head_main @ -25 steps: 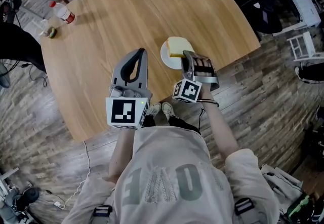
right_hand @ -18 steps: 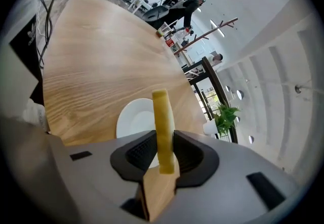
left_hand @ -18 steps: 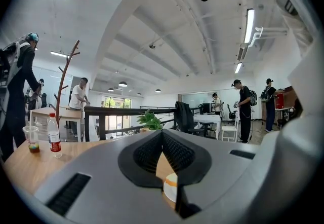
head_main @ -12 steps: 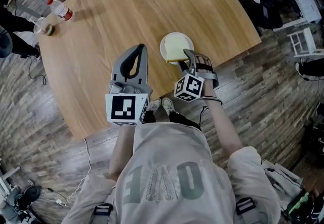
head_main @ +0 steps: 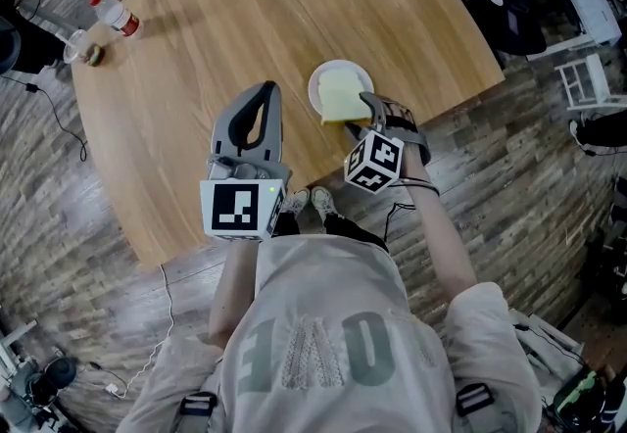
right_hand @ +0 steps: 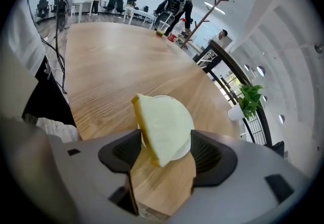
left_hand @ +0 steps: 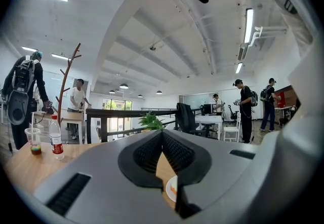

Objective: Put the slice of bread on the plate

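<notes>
Now that my right gripper (head_main: 374,114) has just been opening its fingers and they stand wide, the slice of bread (head_main: 343,96) lies flat on the plate (head_main: 316,88) near the edge of the table (head_main: 245,20), its near corner poking between them, untouched. My left gripper (head_main: 264,92) waits beside the plate, fingers closed on nothing. Placing looks done; I judge that only backing away remains.
</notes>
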The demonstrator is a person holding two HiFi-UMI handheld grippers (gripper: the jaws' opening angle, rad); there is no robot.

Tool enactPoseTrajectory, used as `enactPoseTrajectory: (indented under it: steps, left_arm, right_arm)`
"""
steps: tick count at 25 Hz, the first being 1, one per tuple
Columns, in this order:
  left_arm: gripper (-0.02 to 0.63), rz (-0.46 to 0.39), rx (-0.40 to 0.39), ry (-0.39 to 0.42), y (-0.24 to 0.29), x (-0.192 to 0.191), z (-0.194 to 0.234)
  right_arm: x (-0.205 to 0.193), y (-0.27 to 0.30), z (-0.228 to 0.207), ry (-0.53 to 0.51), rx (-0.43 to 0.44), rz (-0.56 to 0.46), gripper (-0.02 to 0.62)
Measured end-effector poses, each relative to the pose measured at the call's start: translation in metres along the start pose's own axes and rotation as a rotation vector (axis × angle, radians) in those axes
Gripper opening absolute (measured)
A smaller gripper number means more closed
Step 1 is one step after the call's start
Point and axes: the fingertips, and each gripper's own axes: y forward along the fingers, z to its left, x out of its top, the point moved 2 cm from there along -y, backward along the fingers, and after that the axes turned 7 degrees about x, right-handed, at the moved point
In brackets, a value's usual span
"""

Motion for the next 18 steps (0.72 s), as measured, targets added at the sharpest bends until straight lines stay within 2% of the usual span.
enactPoseTrajectory:
  steps: [6,13,18]
  left_arm:
    - [0.008,0.001,-0.013,0.000,0.002,0.000,-0.002]
    - [0.008,0.004,-0.024,0.000,0.004,0.000,-0.005]
    - [0.008,0.001,-0.031,0.006,0.004,0.002,-0.011]
  right_arm:
    - [-0.003,-0.002,-0.017,0.004,-0.055,0.009,0.290]
    - [-0.003,-0.004,-0.015,0.000,0.023,-0.007,0.306]
    - [0.004,-0.021,-0.023,0.037,0.009,-0.070,0.311]
